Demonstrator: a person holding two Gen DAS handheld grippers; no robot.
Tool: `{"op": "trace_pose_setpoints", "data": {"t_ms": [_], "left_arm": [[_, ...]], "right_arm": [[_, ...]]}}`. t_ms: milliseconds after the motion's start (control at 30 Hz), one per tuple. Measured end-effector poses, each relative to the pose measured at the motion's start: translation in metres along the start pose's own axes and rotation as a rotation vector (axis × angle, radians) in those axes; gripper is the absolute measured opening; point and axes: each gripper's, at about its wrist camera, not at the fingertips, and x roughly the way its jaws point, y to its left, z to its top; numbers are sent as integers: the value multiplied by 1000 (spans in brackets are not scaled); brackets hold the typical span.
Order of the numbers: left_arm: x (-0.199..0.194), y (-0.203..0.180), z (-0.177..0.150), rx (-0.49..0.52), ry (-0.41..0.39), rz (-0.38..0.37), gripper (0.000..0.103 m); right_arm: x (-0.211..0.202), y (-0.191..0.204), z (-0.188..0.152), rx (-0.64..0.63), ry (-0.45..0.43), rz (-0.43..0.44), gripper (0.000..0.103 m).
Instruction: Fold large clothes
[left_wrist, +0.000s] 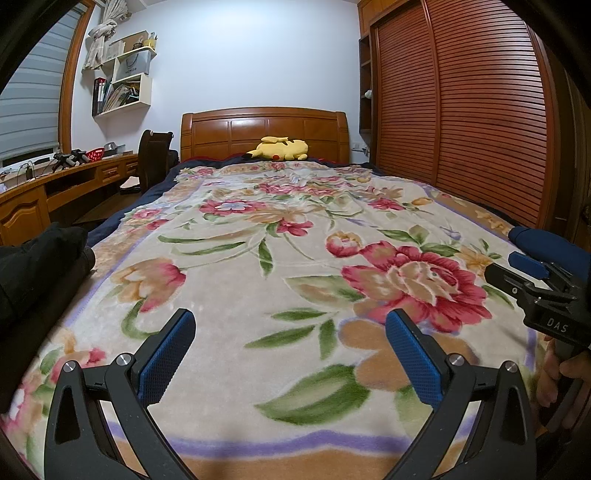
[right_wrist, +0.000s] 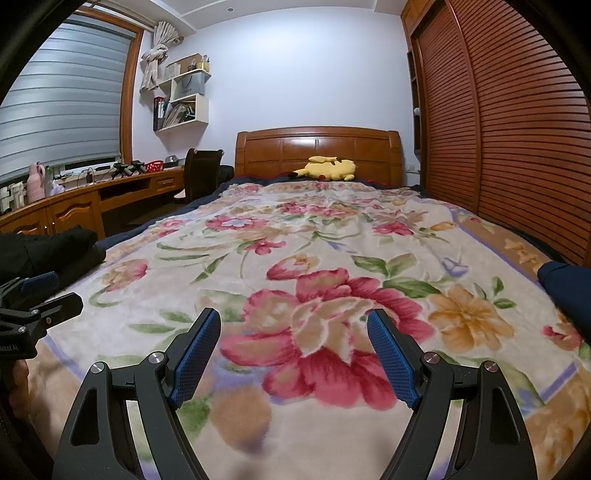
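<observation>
A black garment (left_wrist: 40, 258) lies bunched at the bed's left edge, also visible in the right wrist view (right_wrist: 48, 247). A dark blue garment (left_wrist: 546, 243) sits at the right edge and shows in the other view too (right_wrist: 565, 286). My left gripper (left_wrist: 290, 314) hovers open over the floral blanket (left_wrist: 258, 280) near the foot of the bed, with nothing between its blue pads (left_wrist: 168, 358). My right gripper (right_wrist: 293, 313) is open and empty over a big red flower on the blanket (right_wrist: 461, 229). Each gripper appears at the other view's side, the right one (left_wrist: 517, 273) and the left one (right_wrist: 55, 291).
A yellow plush toy (left_wrist: 279, 148) lies by the wooden headboard (left_wrist: 264, 127). A long wooden desk (right_wrist: 74, 206) and a dark chair (right_wrist: 199, 171) stand left of the bed. A slatted wardrobe (left_wrist: 461, 110) runs along the right. A hand (left_wrist: 569, 373) grips the right tool.
</observation>
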Motion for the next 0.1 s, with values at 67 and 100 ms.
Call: {"op": "trace_pose_setpoints", "data": {"t_ms": [67,100], "left_arm": [[0,0,0,-1,-1,1,103],[0,0,0,0,0,1,103]], "right_arm": [[0,0,0,0,0,-1,83],[0,0,0,0,0,-1,83]]}}
